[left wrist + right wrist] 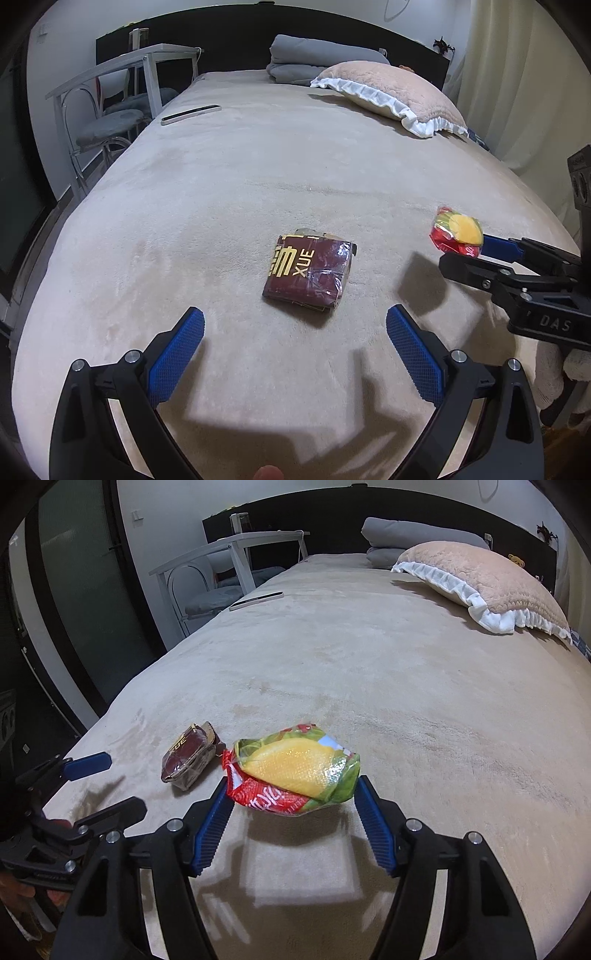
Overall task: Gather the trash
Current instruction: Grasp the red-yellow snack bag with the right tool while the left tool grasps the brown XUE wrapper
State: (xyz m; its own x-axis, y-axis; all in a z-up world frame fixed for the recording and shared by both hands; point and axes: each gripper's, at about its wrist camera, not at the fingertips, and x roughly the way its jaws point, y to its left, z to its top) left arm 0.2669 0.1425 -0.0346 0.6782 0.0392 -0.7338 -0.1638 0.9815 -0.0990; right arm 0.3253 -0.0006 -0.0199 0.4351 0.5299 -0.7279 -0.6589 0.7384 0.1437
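A crumpled snack bag point(295, 771), yellow, green and red, hangs just above the beige bed point(406, 686) with its shadow under it. My right gripper point(292, 782) is shut on it, the blue pads pressing both ends. The left wrist view shows the same bag point(458, 234) at the right, in the right gripper point(461, 251). A flat maroon packet point(308, 273) wrapped in clear film lies on the bed. My left gripper point(295, 314) stands wide open just short of it, nothing between its fingers. From the right wrist, the maroon packet point(190, 760) and the left gripper point(107, 786) appear at the left.
A pink pillow point(399, 92) with a white frill and a folded grey blanket point(317, 55) lie at the head of the bed. A slim white object point(190, 114) rests near the bed's left edge. A white desk and chairs point(110, 122) stand beyond that edge.
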